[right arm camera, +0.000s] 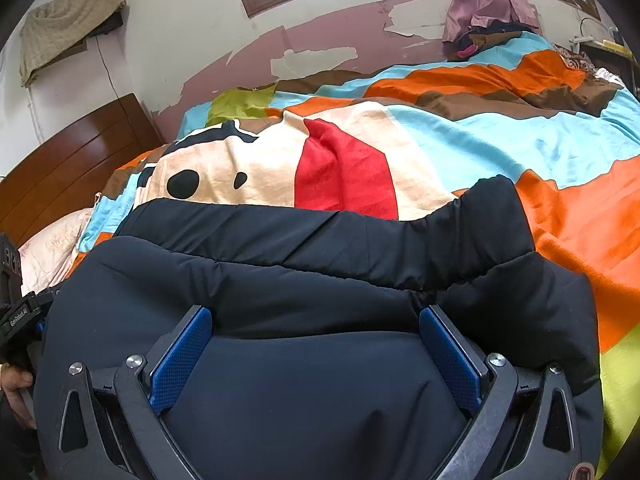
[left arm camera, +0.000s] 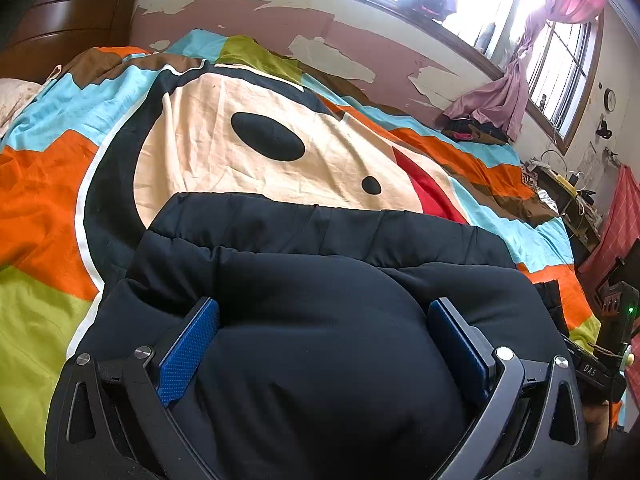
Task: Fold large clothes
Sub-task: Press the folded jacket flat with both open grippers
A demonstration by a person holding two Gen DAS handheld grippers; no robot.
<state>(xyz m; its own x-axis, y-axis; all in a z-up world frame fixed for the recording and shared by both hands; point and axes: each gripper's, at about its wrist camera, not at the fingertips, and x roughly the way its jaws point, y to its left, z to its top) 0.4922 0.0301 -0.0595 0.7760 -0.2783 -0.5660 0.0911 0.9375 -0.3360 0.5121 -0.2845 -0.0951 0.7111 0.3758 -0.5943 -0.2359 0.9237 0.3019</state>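
Left gripper [left arm camera: 323, 334]: jaws wide, blue pads [left arm camera: 188, 350] to either side of a puffed fold of the black padded jacket [left arm camera: 320, 360]. The fabric bulges up between the pads and fills the gap; whether the pads actually press it I cannot tell. Right gripper [right arm camera: 316, 344]: jaws likewise wide, pads [right arm camera: 182, 356] flanking the same jacket [right arm camera: 312, 392], cloth bunched between them.

Jacket lies on the bed directly under and ahead of both sets of jaws. Beyond the fingertips it shows quilted seams and a straight far edge. In the right wrist view a sleeve [right arm camera: 492, 224] rises ahead and to the right of the jaws, lying across the body of the garment.

Surface: bedspread [left arm camera: 48, 184], patchwork of orange, sky blue, lime green and brown, with a large cartoon face in cream with black oval spots and a red patch, just past the jacket's far edge. Cloth mildly wrinkled.

Room: dark wooden headboard [right arm camera: 68, 160] far left of the right jaws; pale pillow [right arm camera: 52, 248] below it. Wall [left arm camera: 360, 48] beyond the bed is pink below and white above, with paint peeling in large flakes. Wood-framed window [left arm camera: 500, 12] ahead and upper right of the left jaws, very bright, pink curtain [left arm camera: 508, 88] knotted beside it. Cluttered desk [left arm camera: 560, 184] far right. A hand [right arm camera: 14, 392] shows at the left edge of the right wrist view.
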